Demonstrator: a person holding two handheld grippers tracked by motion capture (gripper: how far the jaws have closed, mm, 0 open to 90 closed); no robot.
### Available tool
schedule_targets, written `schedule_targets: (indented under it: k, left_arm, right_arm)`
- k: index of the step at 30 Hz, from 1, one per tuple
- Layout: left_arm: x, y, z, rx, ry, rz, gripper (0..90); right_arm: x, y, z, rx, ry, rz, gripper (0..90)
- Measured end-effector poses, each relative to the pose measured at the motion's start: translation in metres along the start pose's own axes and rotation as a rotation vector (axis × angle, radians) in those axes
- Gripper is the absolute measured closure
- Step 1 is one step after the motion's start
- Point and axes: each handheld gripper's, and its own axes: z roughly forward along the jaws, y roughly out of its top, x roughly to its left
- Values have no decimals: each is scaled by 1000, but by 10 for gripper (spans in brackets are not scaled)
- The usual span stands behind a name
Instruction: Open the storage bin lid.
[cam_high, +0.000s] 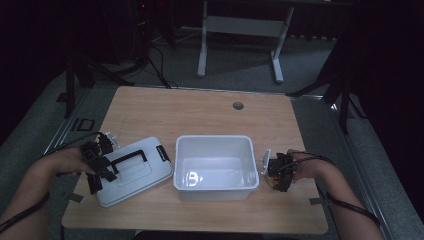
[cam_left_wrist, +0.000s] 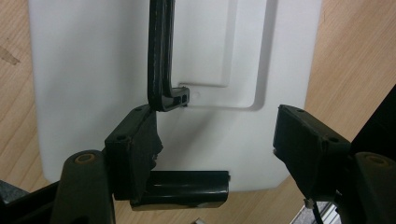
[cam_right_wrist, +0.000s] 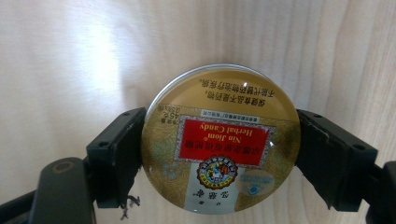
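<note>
Candy tin (cam_right_wrist: 219, 144) clamped in right gripper (cam_right_wrist: 219, 154) near desk's right edge — left gripper (cam_left_wrist: 215, 144) agape over box lid (cam_left_wrist: 93, 84).

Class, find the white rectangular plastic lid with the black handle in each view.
High view: white lid, left of the white plastic tub.
Left gripper view: upper middle, beyond the jaws.
Right gripper view: not in it; a round gold tin instead.
Shared landmark: the wooden tabletop.
</note>
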Motion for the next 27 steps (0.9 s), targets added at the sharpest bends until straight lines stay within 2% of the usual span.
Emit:
schedule_targets:
  k: [4, 6, 9, 16, 27]
  left_arm:
    - [-1, 1, -2, -1, 4, 2, 303]
    - [-1, 1, -3, 0, 4, 5, 303]
    - [-2, 2, -3, 3, 7, 9, 303]
    - [-3, 4, -5, 1, 9, 12, 303]
    - [-4, 4, -6, 2, 5, 12, 303]
  right_arm:
    - [5, 0, -14, 10, -8, -24, 202]
    - [9, 0, -23, 6, 12, -35, 202]
    - [13, 0, -35, 9, 6, -54, 202]
    - [20, 1, -58, 20, 4, -62, 203]
    - [20, 9, -100, 9, -25, -65, 204]
